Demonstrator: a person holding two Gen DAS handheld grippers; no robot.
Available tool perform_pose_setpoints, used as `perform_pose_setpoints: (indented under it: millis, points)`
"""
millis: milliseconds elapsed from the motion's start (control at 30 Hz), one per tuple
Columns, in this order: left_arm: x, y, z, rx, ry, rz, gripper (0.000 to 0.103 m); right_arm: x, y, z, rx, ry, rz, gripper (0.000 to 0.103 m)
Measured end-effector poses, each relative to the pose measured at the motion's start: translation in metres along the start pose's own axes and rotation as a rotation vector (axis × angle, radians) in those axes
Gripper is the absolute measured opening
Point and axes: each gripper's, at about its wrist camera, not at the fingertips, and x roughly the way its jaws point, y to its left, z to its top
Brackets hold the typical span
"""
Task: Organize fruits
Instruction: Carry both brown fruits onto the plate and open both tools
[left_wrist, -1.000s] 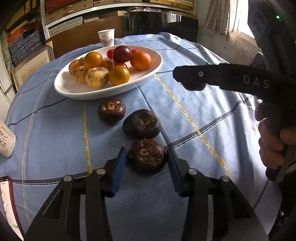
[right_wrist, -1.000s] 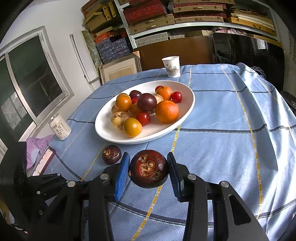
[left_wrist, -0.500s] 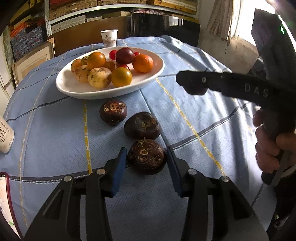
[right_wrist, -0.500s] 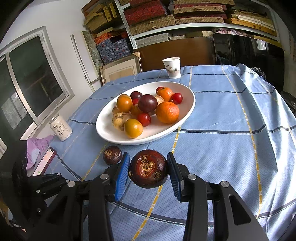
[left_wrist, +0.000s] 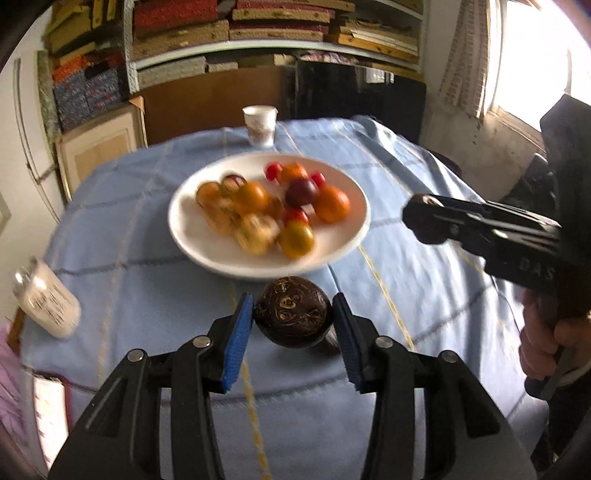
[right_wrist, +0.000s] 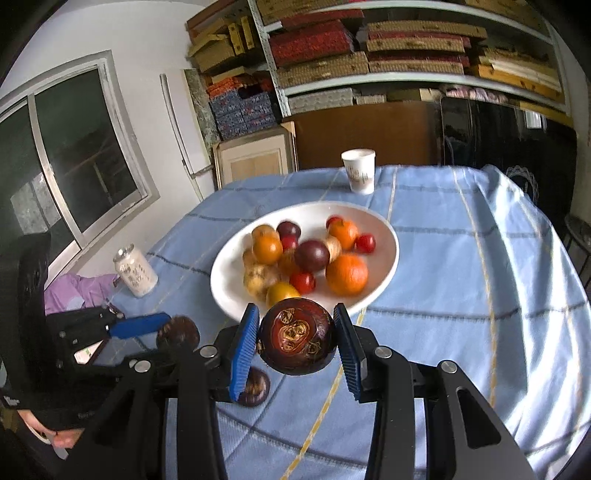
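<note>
While each blue ribbed pad pair clamps a round, dark, glossy fruit with tan scarring, the left gripper (left_wrist: 293, 323) holds its dark fruit (left_wrist: 291, 312) and the right gripper (right_wrist: 295, 339) its maroon fruit (right_wrist: 296, 336) above the blue checked worktop (right_wrist: 461, 295), tilted down toward the white oval plate (right_wrist: 384, 236).
</note>
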Motion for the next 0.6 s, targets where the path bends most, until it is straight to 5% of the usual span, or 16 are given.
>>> perform_pose_setpoints:
  millis: [233, 600]
  points:
    - [0.01, 0.02, 0.046, -0.056, -0.023, 0.051, 0.043, 0.008, 0.0, 0.036, -0.017, -0.034, 0.0, 0.042]
    - [0.08, 0.053, 0.111, -0.139, -0.009, 0.141, 0.043, 0.062, -0.02, 0.079, 0.015, -0.026, -0.023, 0.042]
